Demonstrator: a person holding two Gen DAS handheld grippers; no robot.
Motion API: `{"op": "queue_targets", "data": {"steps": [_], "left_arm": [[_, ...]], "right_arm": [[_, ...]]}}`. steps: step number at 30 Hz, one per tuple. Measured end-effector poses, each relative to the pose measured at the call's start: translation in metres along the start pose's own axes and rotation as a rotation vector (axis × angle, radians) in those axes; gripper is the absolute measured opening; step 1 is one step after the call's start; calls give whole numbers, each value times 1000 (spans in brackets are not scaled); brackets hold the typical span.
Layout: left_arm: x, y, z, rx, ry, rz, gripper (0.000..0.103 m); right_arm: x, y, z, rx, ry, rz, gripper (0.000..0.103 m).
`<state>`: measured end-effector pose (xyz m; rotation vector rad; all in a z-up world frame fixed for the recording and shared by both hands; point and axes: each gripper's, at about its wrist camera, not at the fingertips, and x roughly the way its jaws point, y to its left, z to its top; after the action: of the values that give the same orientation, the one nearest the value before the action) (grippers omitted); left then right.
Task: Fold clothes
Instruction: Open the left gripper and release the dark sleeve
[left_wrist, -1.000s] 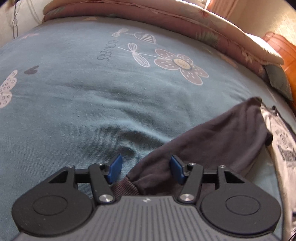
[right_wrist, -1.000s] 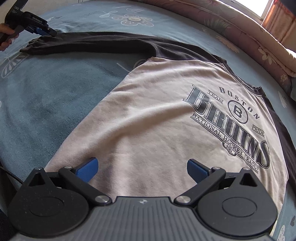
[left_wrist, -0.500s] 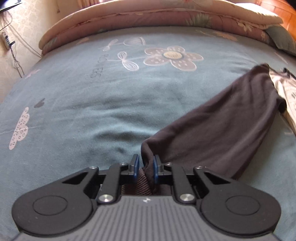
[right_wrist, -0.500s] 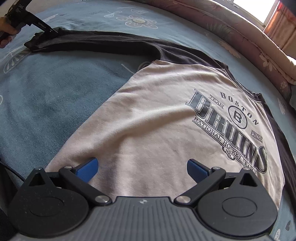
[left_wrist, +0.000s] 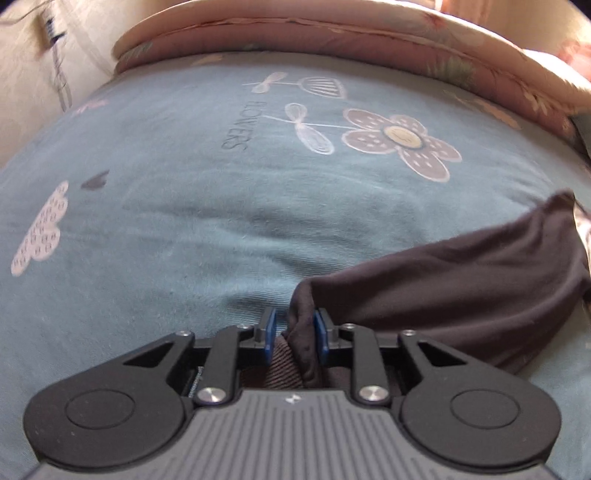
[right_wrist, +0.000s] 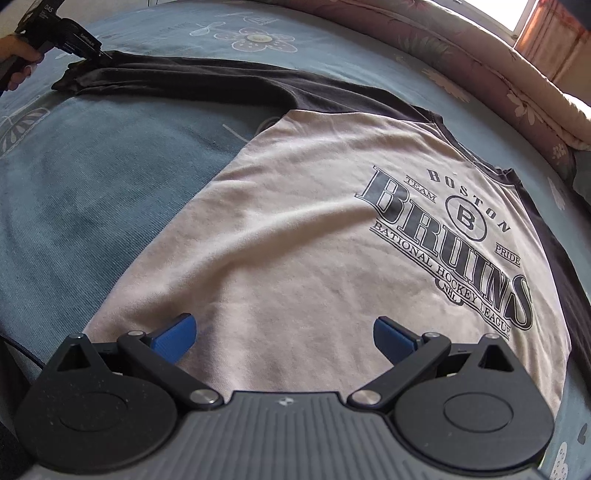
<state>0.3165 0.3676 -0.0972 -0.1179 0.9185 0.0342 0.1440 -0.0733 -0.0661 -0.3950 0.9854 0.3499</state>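
soft dark sleeve (left_wrist: 461, 280) bunched between left gripper (left_wrist: 294, 334) opening.

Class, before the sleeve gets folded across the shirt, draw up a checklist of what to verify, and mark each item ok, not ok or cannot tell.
1. Sleeve cuff between the left gripper pads: ok.
2. Grip firm: not ok; jaws opening, left pad shows a gap.
3. Right gripper open, holding nothing: ok.
4. Shirt body flat on the bedsheet: ok.
5. Other sleeve laid out: cannot tell, mostly out of view.
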Motion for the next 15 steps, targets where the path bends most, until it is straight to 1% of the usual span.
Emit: {"op": "queue_targets", "data": {"steps": [2, 3, 5, 6, 7, 8, 10, 13, 15], "left_arm": [[-4, 10, -1, -64, -13, -28, 28], [-9, 13, -1, -75, -26, -27, 27], [-22, 16, 2, -63, -50, -25, 28], [-30, 14, 5, -52, -64, -40, 30], [-37, 12, 9, -40, -79, -64, 37], [-44, 9, 13, -28, -93, -94, 48], [-50, -5, 24, 1, -107, -176, 57], [-47, -37, 41, 26, -119, -289, 60], [-35, -61, 47, 38, -103, -382, 61]], "right_arm": [[0, -2, -1, 6, -1, 4, 103], [0, -4, -1, 10, -2, 7, 103], [0, -7, -1, 23, -7, 15, 103], [0, -9, -1, 30, -8, 22, 103], [0, -10, -1, 37, -9, 29, 103], [0, -12, -1, 44, -11, 38, 103], [1, -16, 0, 58, -15, 59, 103], [3, -23, 2, 88, -22, 89, 103], [2, -31, 4, 118, -32, 127, 103]]}}
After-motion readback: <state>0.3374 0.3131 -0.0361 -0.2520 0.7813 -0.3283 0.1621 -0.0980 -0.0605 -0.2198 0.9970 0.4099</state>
